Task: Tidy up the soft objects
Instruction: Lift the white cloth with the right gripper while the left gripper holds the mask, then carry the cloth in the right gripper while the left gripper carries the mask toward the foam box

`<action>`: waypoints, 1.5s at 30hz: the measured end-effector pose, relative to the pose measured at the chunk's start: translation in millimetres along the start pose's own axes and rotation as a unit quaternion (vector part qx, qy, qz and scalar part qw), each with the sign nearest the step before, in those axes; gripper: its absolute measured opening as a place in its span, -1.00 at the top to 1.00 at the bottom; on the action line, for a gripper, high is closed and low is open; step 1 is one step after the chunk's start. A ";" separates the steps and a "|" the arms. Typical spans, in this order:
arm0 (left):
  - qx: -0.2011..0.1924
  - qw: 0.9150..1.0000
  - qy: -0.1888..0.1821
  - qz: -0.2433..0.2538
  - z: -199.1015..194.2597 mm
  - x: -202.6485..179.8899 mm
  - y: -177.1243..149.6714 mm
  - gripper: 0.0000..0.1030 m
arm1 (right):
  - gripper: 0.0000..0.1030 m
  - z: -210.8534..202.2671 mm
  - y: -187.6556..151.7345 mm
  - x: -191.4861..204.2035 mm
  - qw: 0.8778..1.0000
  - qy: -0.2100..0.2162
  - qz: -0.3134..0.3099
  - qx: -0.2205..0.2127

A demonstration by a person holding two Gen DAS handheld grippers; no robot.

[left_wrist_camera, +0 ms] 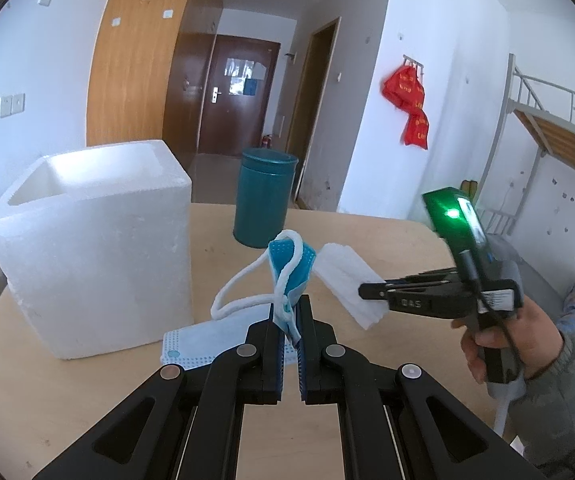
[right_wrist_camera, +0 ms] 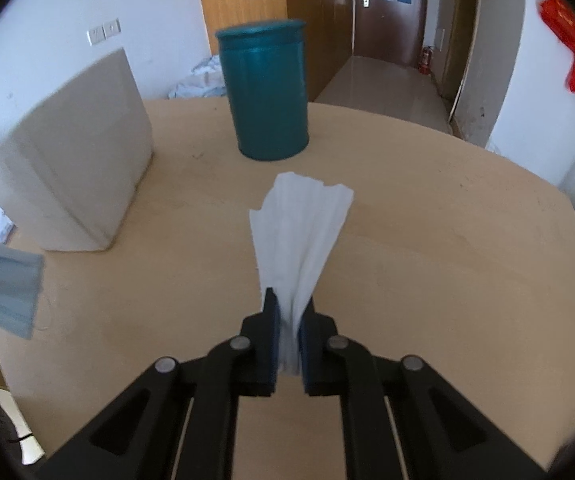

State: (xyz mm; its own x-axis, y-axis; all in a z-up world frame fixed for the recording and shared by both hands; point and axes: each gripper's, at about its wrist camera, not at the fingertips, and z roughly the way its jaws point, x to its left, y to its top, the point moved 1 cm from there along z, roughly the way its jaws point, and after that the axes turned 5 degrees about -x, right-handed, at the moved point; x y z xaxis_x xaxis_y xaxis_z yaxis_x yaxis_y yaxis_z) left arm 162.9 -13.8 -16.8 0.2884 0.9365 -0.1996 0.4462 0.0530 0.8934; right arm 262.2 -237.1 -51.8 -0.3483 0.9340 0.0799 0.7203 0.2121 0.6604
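Note:
My left gripper (left_wrist_camera: 289,309) is shut on a folded blue face mask (left_wrist_camera: 292,264), whose white ear loop (left_wrist_camera: 243,280) hangs to the left. A pale blue mask sheet (left_wrist_camera: 207,340) shows under its left finger; I cannot tell whether it lies on the table or hangs from the grip. In the right wrist view a blue mask (right_wrist_camera: 7,288) hangs at the left edge. My right gripper (right_wrist_camera: 289,305) is shut on a white pleated mask (right_wrist_camera: 303,232), which fans out above the table. From the left wrist view, that gripper (left_wrist_camera: 369,291) holds the white mask (left_wrist_camera: 347,280) just right of the blue one.
A white foam box (left_wrist_camera: 91,248) with an open top stands on the left of the round wooden table (left_wrist_camera: 391,236). A teal lidded canister (left_wrist_camera: 265,196) stands at the table's far side. A person's hand (left_wrist_camera: 499,344) holds the right gripper's handle.

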 end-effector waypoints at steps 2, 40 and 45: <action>0.000 1.000 -0.002 0.005 -0.6 -3.6 0.0 0.90 | 0.78 -9.7 -6.3 5.8 1.000 0.005 -0.002 -0.006; -0.052 0.996 0.071 0.022 -77.3 -2.6 9.2 0.90 | 0.78 -110.8 -21.4 112.5 0.981 0.132 -0.041 -0.139; -0.074 0.991 0.105 0.019 -94.6 12.1 24.2 0.90 | 0.78 -117.9 -3.4 128.2 0.975 0.142 -0.062 -0.157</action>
State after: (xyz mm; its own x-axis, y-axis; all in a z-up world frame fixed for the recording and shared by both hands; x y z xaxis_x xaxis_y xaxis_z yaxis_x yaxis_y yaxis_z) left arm 97.0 31.6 40.5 0.1122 0.9895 -0.0909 0.3044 0.0528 0.9511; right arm 144.3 -152.0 44.2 -0.6051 0.7801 0.1592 0.4580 0.1775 0.8710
